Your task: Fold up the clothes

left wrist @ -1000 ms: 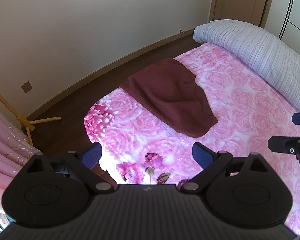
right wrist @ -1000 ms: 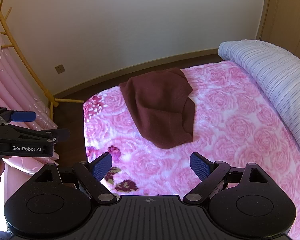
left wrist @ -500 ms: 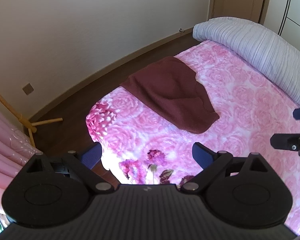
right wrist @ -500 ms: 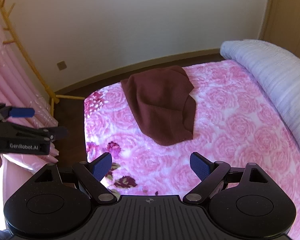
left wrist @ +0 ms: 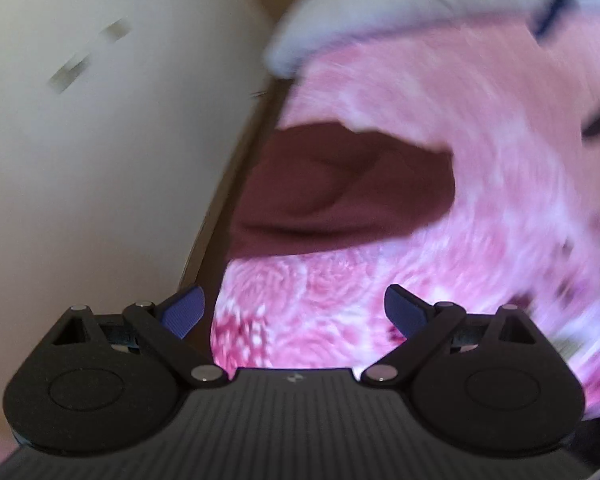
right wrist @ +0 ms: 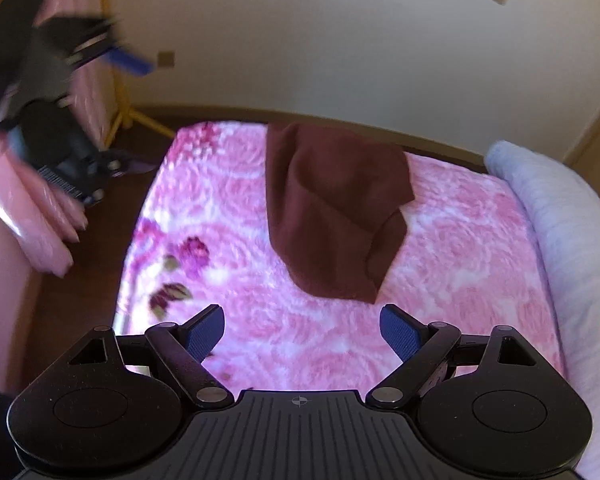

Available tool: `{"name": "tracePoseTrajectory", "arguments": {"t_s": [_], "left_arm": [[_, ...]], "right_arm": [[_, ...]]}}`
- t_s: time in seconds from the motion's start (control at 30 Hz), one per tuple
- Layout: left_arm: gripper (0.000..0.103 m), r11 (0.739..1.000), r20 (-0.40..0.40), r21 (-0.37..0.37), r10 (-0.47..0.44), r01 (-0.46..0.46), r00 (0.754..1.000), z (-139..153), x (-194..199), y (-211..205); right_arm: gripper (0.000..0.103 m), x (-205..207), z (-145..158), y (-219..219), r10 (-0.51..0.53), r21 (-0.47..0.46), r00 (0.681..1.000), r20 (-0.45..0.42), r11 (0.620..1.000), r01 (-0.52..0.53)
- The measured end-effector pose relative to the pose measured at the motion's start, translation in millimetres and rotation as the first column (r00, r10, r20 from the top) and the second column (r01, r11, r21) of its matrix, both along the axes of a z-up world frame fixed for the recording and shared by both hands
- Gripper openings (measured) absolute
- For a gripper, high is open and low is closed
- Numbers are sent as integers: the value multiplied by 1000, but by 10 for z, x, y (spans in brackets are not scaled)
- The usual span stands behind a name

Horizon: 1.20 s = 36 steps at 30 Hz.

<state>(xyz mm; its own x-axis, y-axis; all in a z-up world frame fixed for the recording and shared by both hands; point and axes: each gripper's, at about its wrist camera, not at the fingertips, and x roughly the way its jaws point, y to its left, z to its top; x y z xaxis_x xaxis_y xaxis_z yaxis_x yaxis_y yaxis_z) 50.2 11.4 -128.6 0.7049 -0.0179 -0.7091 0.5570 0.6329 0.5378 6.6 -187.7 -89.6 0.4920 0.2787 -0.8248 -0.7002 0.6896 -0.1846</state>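
1. The maroon garment lies loosely folded on the bed, near the far edge by the wall; one end reaches that edge and a pointed corner falls toward you.
2. In your left wrist view the same garment sits ahead of the gripper, its near hem running across the blanket; this view is heavily blurred, so its folds are hard to read.
3. The garment rests on a pink rose-patterned blanket that covers the bed, with darker purple flowers printed near the left corner.
4. Your right gripper hovers above the blanket just short of the garment, its blue pads spread wide with nothing between them.
5. Your left gripper is likewise spread wide and empty, over the blanket's corner, apart from the garment.
6. From the right wrist view, the left gripper appears blurred at the upper left, off the side of the bed.
7. A rolled pale striped duvet lies along the right side of the bed.
8. Beyond it all: a cream wall, dark wood floor, pink curtain and a yellow stand at left.
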Motion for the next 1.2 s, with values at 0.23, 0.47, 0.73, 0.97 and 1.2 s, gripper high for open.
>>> {"name": "tracePoseTrajectory", "arguments": {"t_s": [0.23,0.47,0.73,0.97,1.2], "left_arm": [[95,955,4,155,-256,253,967,-1038,1042,128],[95,910,50,193,-382,366,923,-1333,1547,219],[5,875,83,228,-455,428,886,-1505,1977,198],[4,858,173,123,-513,498,841,-773,1310,-265],[4,721,87,-55,-686,691,722,-608,-580,-1394]], "right_arm": [[88,687,-944,636,64,-128,996,56,990,-57],[88,1349,-1771,1051,138,-209,988,61,970,-123],[13,1804,-1723,801,15,-149,996,85,989,-2],[9,1447,-1007,-107,-179,-44,966,186,981,190],[9,-8,-487,-1502,-374,-29,905,204,922,387]]}}
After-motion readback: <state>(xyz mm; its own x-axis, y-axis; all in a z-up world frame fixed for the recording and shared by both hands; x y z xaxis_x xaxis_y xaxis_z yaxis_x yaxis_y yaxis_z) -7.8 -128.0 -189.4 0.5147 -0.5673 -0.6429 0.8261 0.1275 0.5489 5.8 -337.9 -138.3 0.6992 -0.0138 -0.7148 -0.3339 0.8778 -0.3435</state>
